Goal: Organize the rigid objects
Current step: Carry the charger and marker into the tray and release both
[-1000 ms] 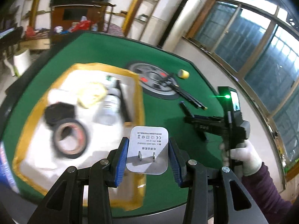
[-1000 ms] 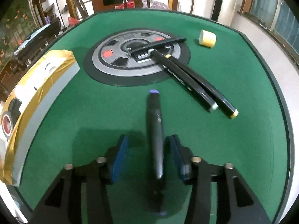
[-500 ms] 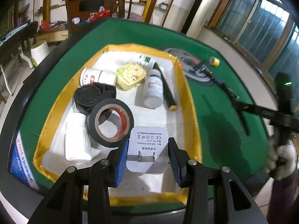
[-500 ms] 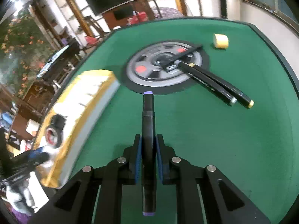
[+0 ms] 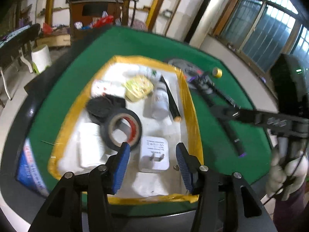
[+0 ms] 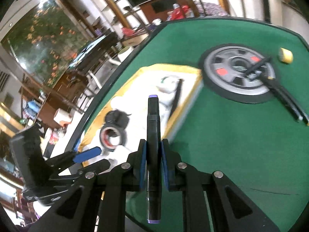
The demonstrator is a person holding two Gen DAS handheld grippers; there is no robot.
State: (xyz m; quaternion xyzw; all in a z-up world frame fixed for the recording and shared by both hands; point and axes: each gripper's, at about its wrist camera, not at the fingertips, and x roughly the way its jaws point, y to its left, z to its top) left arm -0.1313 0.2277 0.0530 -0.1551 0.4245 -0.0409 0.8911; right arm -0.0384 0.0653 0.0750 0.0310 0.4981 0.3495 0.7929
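My left gripper [image 5: 152,155] is open above the near end of the yellow-rimmed white tray [image 5: 186,96]. The white plug adapter [image 5: 154,155] lies free in the tray between the blue pads. My right gripper [image 6: 153,150] is shut on a black marker with purple ends [image 6: 153,119], held above the green table near the tray's right side [image 6: 193,96]. In the left wrist view the right gripper and its marker [image 5: 234,135] hover right of the tray. Two more black markers [image 6: 285,98] lie across a grey weight plate [image 6: 227,81].
The tray holds a black tape roll [image 5: 121,128], a black lid [image 5: 100,106], white bottles [image 5: 160,100], a yellow packet [image 5: 138,88] and a black marker [image 5: 171,100]. A small yellow tape roll [image 6: 285,55] lies beyond the plate. The table edge runs close below both grippers.
My left gripper opened and let the plug adapter go into the tray. My right gripper closed on the marker, lifted it and carried it left toward the tray.
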